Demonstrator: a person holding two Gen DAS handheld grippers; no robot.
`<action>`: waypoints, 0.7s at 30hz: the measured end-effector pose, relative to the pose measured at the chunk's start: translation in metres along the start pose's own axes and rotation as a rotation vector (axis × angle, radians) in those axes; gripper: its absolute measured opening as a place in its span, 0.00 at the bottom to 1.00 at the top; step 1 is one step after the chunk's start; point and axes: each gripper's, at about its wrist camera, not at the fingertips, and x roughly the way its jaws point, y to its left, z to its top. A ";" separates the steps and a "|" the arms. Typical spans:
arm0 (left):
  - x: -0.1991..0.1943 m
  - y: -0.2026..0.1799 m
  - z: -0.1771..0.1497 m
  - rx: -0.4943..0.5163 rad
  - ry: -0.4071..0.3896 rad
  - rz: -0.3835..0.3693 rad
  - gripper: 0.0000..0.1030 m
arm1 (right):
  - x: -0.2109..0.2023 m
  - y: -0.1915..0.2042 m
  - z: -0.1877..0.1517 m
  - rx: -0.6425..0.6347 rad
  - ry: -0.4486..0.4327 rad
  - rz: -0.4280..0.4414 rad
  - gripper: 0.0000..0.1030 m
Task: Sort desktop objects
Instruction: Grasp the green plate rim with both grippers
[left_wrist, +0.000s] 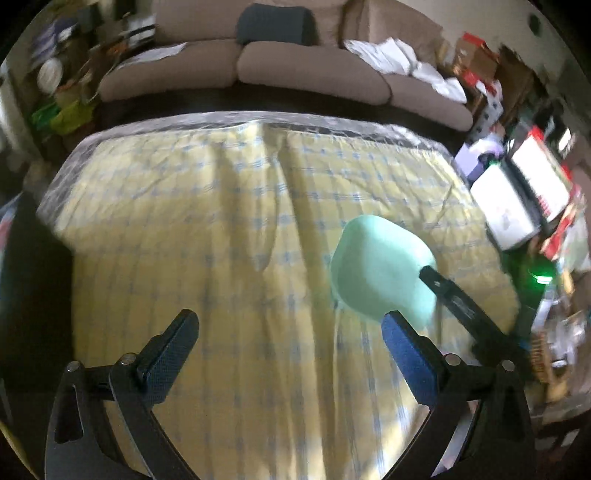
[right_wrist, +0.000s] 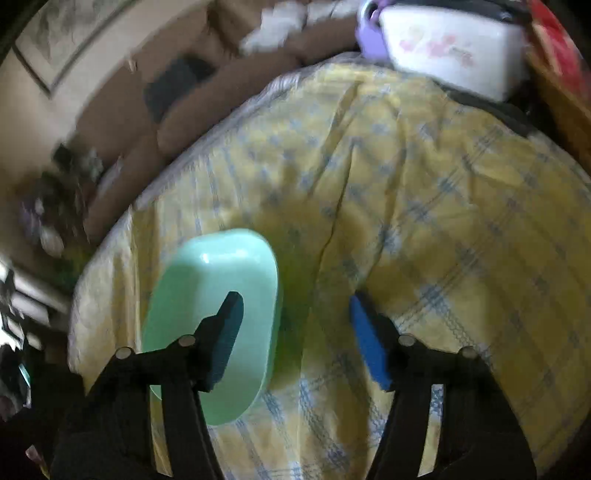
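Left wrist view: blurred, no writing readable; both tongs gape, seemingly empty, by mint tray (left_wrist: 380, 266).

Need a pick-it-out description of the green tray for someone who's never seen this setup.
Start at the table under the yellow-and-blue checked cloth, in front of the brown sofa. On the cloth lies one shallow tray with rounded corners, seemingly empty, with one finger of the right gripper over it. It is mint green, the only object visible on the cloth.
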 end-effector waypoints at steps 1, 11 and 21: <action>0.014 -0.008 0.004 0.030 0.005 0.010 0.98 | 0.002 0.007 0.002 -0.040 0.019 0.014 0.48; 0.092 -0.044 0.021 0.041 0.046 -0.062 0.33 | 0.013 0.026 -0.004 -0.198 0.070 -0.042 0.09; 0.056 -0.036 0.021 -0.013 -0.075 -0.019 0.04 | 0.002 0.020 0.004 -0.174 -0.028 0.085 0.06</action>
